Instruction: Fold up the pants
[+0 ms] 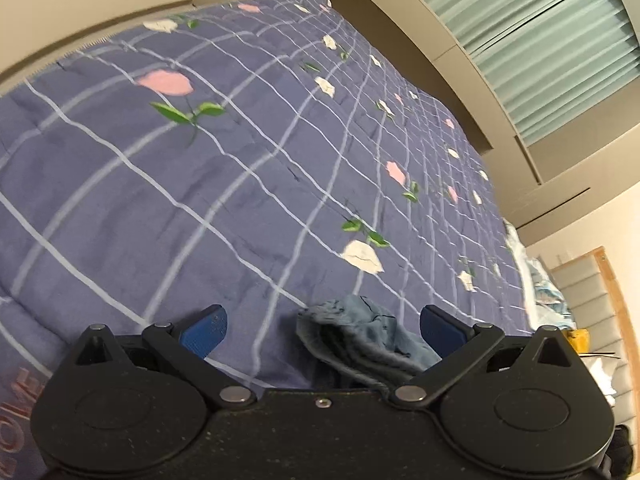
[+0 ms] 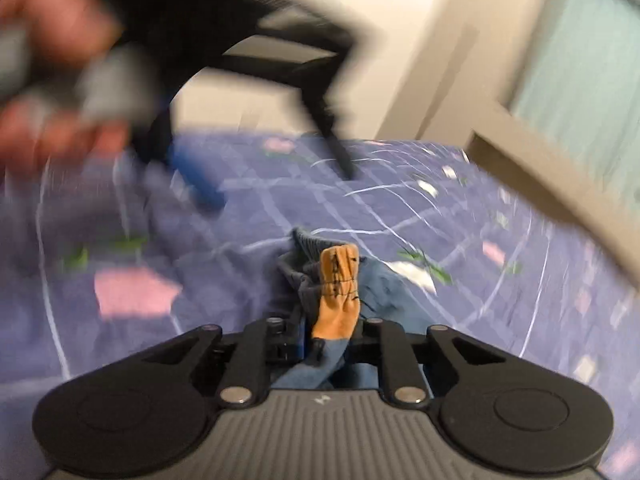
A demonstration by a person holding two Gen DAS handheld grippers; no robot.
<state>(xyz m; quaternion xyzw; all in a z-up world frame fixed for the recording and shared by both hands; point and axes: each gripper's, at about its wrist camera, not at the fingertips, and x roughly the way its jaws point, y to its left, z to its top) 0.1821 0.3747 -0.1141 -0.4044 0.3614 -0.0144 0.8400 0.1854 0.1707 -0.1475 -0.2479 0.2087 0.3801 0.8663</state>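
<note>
The pants are blue denim. In the left wrist view a bunched part of the pants (image 1: 360, 340) lies on the bed between my open blue fingers, nearer the right finger (image 1: 440, 326). My left gripper (image 1: 322, 328) is open and holds nothing. In the right wrist view my right gripper (image 2: 332, 336) is shut on the pants' waistband (image 2: 316, 276), with its orange leather patch (image 2: 338, 292) sticking up between the jaws. The left gripper (image 2: 276, 184) shows blurred above the bed at the upper left, open, with the person's hand on it.
The bed is covered by a purple quilt (image 1: 200, 180) with white grid lines and pink and white tulips. A beige headboard ledge (image 1: 460, 60) and a pleated green blind (image 1: 540, 40) run along the far side. Clutter (image 1: 560, 300) lies past the bed's right end.
</note>
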